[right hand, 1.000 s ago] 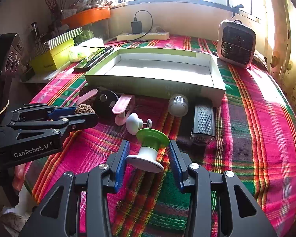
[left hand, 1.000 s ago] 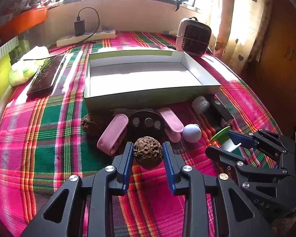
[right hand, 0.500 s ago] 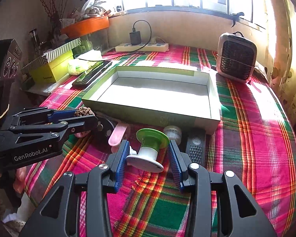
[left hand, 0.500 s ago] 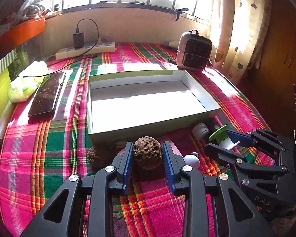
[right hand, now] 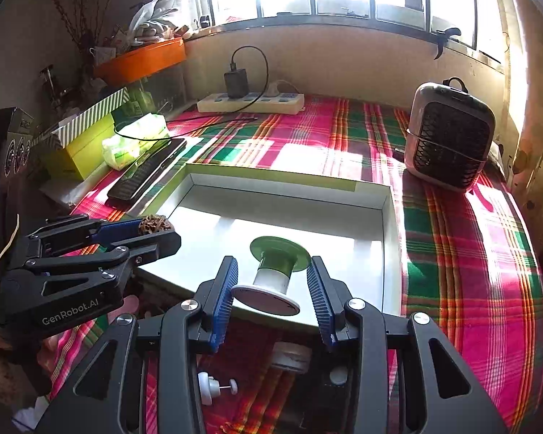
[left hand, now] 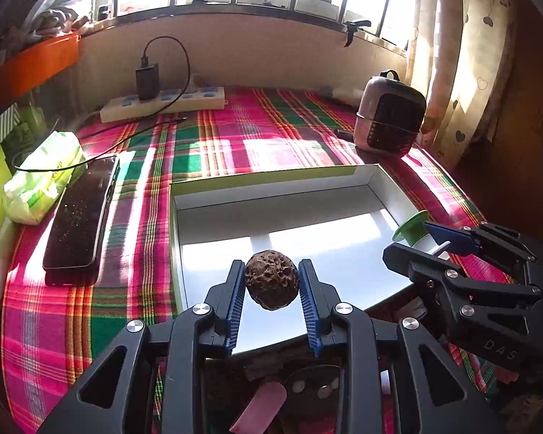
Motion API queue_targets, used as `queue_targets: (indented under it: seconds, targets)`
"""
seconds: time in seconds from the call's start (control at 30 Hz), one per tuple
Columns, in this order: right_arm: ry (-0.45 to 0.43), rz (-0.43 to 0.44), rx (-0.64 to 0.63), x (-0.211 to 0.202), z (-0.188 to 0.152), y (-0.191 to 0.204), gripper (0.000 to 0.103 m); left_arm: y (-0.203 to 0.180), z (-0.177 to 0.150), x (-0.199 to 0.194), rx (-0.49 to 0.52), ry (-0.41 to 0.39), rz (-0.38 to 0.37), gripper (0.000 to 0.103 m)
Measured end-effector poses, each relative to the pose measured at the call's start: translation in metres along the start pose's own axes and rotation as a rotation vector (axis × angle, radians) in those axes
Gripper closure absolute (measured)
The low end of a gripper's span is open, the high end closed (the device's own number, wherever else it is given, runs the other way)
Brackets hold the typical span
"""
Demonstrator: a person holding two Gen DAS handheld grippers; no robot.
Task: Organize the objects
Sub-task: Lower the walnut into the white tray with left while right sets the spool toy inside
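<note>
My left gripper (left hand: 271,284) is shut on a wrinkled brown walnut (left hand: 270,285), held in the air over the near edge of the shallow white box (left hand: 271,202). My right gripper (right hand: 272,280) is shut on a green-and-white spool (right hand: 276,275), also hanging over the box's near edge (right hand: 387,253). Each gripper shows in the other view: the right one (left hand: 425,233) with the spool's green top (left hand: 411,224) at the box's right side, the left one (right hand: 155,229) with the walnut (right hand: 155,223) at its left side. The box is empty.
Below the grippers, on the plaid cloth, lie a pink clip (left hand: 260,410), a black round piece (left hand: 313,387), a white knob (right hand: 208,387) and a small jar (right hand: 291,356). A black keyboard (left hand: 79,217), tissue pack (left hand: 41,177), power strip (left hand: 163,103) and small heater (left hand: 391,121) surround the box.
Both grippers rose and moved forward with their loads, from above the loose items in front of the box to over the box's near edge. Grips unchanged.
</note>
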State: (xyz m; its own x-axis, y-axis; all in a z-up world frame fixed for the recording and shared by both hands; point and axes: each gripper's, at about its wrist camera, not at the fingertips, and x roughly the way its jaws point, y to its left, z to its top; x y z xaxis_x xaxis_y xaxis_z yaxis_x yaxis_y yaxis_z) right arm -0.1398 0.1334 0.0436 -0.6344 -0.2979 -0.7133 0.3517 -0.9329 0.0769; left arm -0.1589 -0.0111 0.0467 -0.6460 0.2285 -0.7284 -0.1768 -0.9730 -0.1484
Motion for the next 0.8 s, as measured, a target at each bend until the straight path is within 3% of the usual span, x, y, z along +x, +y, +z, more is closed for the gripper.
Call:
queue_targets:
  seconds: [0.43, 0.8]
  targets:
    - [0.104, -0.024, -0.001, 0.068, 0.035, -0.024, 0.062, 0.019, 0.032, 0.045, -0.008, 0.046, 0.035, 0.075]
    - [0.144, -0.043, -0.013, 0.095, 0.046, -0.026, 0.062, 0.024, 0.040, 0.066, -0.004, 0.066, 0.040, 0.075]
